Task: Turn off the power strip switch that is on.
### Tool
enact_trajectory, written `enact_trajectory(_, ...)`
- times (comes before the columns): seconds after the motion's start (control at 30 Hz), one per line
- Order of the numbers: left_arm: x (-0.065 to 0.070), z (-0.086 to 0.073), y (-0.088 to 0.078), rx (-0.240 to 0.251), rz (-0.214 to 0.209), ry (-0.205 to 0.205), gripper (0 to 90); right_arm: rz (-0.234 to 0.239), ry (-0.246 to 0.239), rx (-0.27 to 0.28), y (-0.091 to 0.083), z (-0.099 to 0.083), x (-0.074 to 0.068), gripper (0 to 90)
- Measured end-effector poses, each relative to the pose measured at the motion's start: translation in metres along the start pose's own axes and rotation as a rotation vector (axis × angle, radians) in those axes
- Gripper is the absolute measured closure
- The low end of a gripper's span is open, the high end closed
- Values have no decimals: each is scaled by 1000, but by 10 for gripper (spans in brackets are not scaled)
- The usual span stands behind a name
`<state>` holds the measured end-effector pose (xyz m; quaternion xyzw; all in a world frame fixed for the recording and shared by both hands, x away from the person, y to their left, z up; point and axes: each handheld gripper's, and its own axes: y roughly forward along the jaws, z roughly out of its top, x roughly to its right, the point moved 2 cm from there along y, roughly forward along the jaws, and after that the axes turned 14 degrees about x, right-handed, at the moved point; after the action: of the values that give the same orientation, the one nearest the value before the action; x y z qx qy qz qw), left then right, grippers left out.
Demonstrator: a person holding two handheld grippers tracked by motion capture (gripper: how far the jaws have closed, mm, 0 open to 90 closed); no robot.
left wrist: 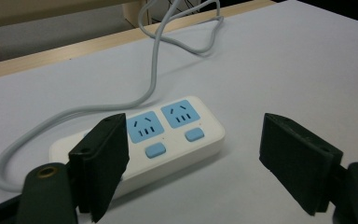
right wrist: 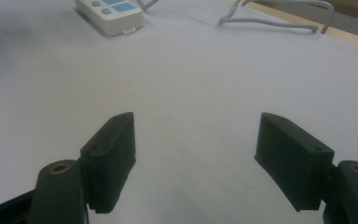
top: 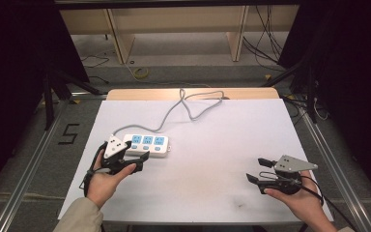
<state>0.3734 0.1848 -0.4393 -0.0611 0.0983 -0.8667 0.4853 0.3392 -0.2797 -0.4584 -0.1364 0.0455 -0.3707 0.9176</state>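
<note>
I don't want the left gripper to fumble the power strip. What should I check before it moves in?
1. Left gripper open: ok.
2. Power strip flat on the white table: ok.
3. Strip between the jaws: not ok, one jaw overlaps its end, the other stands over bare table.
4. Grey cord slack: ok, it lies in loose loops.
5. Right gripper clear of the strip: ok.
6. Anything plugged in: ok, visible sockets empty.

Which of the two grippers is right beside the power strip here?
The left gripper: its open jaws reach the white power strip. The right gripper, also open, rests far across the white table.
</note>
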Motion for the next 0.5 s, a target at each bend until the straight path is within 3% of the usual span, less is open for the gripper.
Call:
enact_trajectory(0.13, 5, -5, -6, -13, 11, 16, 221, 2, 1, 0, 1, 0, 1, 288)
enact_trajectory(0.2, 7, -9, -11, -25, 7, 42, 218, 3, 0, -1, 1, 0, 0, 288)
enact_trajectory(0.5, 15, -18, -22, -30, 0, 51, 218, 8, 0, -1, 2, -1, 1, 286)
